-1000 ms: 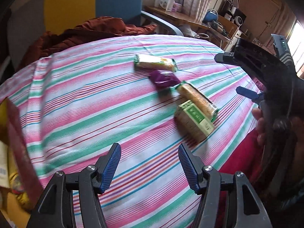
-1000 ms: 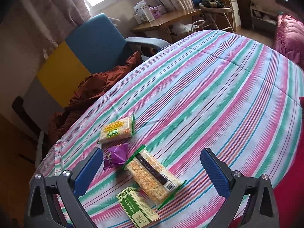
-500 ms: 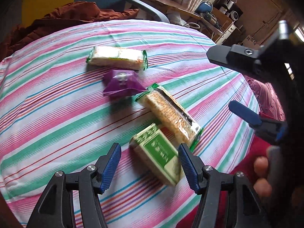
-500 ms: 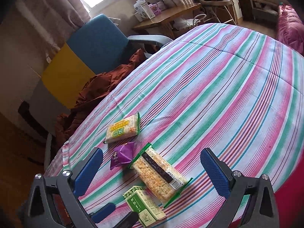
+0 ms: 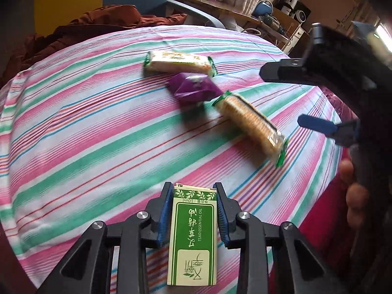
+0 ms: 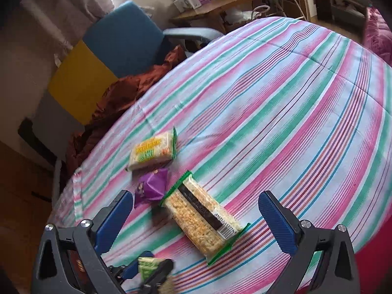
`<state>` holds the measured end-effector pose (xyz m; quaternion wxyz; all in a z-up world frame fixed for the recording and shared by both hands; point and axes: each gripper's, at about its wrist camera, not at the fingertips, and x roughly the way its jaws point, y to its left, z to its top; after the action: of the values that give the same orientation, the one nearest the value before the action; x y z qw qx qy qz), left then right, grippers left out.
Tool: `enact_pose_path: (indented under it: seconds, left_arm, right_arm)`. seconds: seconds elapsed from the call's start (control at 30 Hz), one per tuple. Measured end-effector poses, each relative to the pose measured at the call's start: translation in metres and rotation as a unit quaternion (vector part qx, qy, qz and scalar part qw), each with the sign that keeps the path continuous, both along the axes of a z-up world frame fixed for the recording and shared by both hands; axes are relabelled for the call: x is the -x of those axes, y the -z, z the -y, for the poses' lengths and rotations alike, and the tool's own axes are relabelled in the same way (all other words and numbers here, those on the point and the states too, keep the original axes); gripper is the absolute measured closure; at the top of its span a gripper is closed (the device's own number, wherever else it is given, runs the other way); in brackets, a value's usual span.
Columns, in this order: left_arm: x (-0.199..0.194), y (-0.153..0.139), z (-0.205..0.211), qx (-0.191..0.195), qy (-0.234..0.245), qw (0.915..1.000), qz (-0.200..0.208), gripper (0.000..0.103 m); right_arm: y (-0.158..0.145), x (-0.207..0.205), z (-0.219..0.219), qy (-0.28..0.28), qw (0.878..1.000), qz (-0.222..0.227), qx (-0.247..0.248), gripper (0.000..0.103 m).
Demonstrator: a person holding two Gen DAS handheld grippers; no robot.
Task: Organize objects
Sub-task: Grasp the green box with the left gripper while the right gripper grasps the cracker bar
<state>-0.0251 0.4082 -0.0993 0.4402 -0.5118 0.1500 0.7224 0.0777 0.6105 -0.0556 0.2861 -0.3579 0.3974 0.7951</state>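
A: Left wrist view first. What have the jaws got?

B: The left gripper [image 5: 193,210] has its jaws clamped on the small green and cream cardboard box of essential oil [image 5: 192,240]. They have just been closing, and the blue pads now press both long sides of it. The box points away along the fingers, over the pink, green and white striped cloth [image 5: 85,127] that covers the worktop.

A: And further out?

B: Three packets lie in a loose line on the cloth: a long clear packet of golden rice crackers with green ends [image 5: 250,125] nearest, a crumpled purple foil sachet [image 5: 193,89] just beyond it, and a pale yellow-labelled cracker packet with green ends [image 5: 177,62] farthest. The right gripper [image 5: 316,98] hangs at the right edge, jaws apart, with a person's fingers [image 5: 355,191] on its handle.

A: Now the right wrist view

B: The right gripper [image 6: 196,218] has its jaws wide apart with nothing between the pads, above the rice cracker packet [image 6: 203,218]. The purple sachet [image 6: 152,186] touches that packet's far corner; the yellow-labelled packet [image 6: 153,152] lies just beyond. At the bottom edge, blurred, the left gripper [image 6: 147,272] holds the green box [image 6: 147,268]. A rust-brown cloth [image 6: 117,98] is heaped on a blue and yellow chair [image 6: 105,49] behind the worktop
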Motion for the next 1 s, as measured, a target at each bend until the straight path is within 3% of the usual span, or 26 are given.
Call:
enact_pose_path:
  seconds: [0.43,0.5,0.57,0.67,0.77,0.87,1.0]
  left_arm:
    - [-0.014,-0.001,0.057,-0.002,0.002,1.0000,-0.009,0.072]
    - [-0.014,0.001,0.057,-0.005,0.001,1.0000,-0.008,0.072]
    - [-0.015,0.002,0.060,-0.009,0.000,0.9999,-0.009,0.072]
    - [-0.017,0.002,0.066,-0.016,-0.006,0.9998,-0.006,0.072]
    - [-0.019,-0.001,0.074,-0.018,-0.013,0.9998,-0.002,0.072]
    - [-0.022,-0.001,0.082,-0.020,-0.017,0.9997,-0.003,0.072]
    - [-0.025,-0.001,0.085,-0.023,-0.021,0.9995,-0.010,0.072]
  right_arm:
    - [0.032,0.039,0.020,-0.085,0.987,0.135,-0.030,0.001]
    - [0.035,0.044,0.024,-0.096,0.983,0.153,-0.042,0.007]
    - [0.039,0.047,0.026,-0.105,0.979,0.169,-0.049,0.026]
    - [0.044,0.051,0.029,-0.112,0.971,0.199,-0.068,0.043]
    - [0.043,0.051,0.034,-0.123,0.969,0.199,-0.077,0.056]
    - [0.040,0.054,0.050,-0.169,0.969,0.170,-0.066,0.057]
    - [0.039,0.064,0.080,-0.251,0.953,0.155,-0.071,0.058]
